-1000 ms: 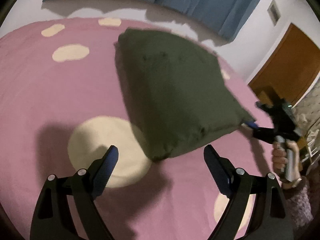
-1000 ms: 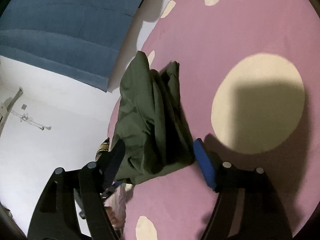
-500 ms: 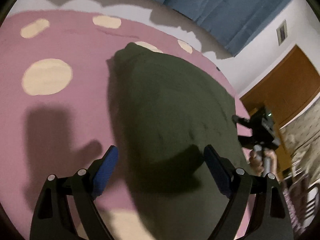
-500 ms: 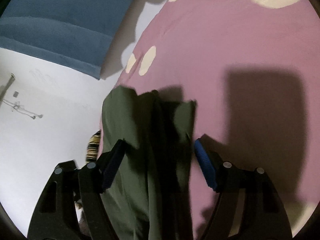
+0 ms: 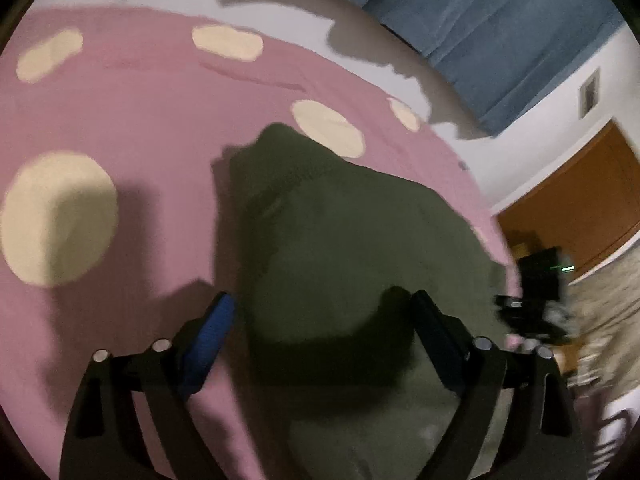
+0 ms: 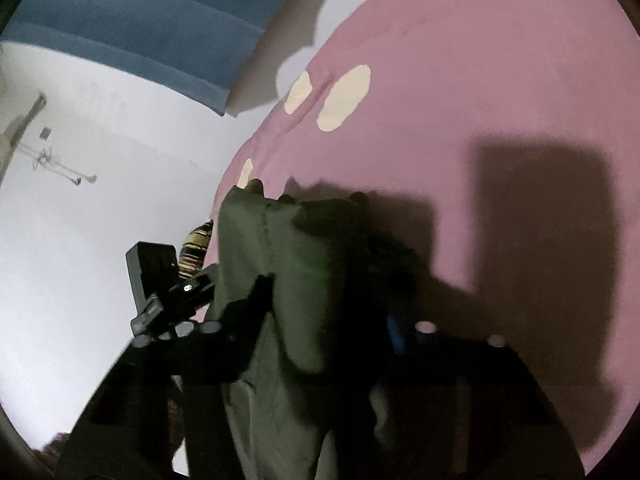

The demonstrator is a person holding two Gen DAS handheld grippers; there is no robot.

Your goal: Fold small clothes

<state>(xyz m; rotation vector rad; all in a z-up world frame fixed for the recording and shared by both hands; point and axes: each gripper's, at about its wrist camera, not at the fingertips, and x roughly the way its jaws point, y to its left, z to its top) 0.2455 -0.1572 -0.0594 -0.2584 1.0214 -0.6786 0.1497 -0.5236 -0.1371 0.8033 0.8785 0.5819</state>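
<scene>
1. The dark olive-green cloth garment [image 5: 344, 248] lies on the pink bedsheet with cream oval spots [image 5: 132, 120].
2. The left wrist view shows its broad flat face, long axis running from the left gripper [image 5: 320, 320] away to a narrow far end.
3. The right wrist view shows it edge-on [image 6: 288, 300], in vertical folds.
4. The left gripper's jaws stand apart over the garment's near part.
5. The right gripper [image 6: 324, 320] straddles the garment's near end; whether it clamps, I cannot tell.
</scene>
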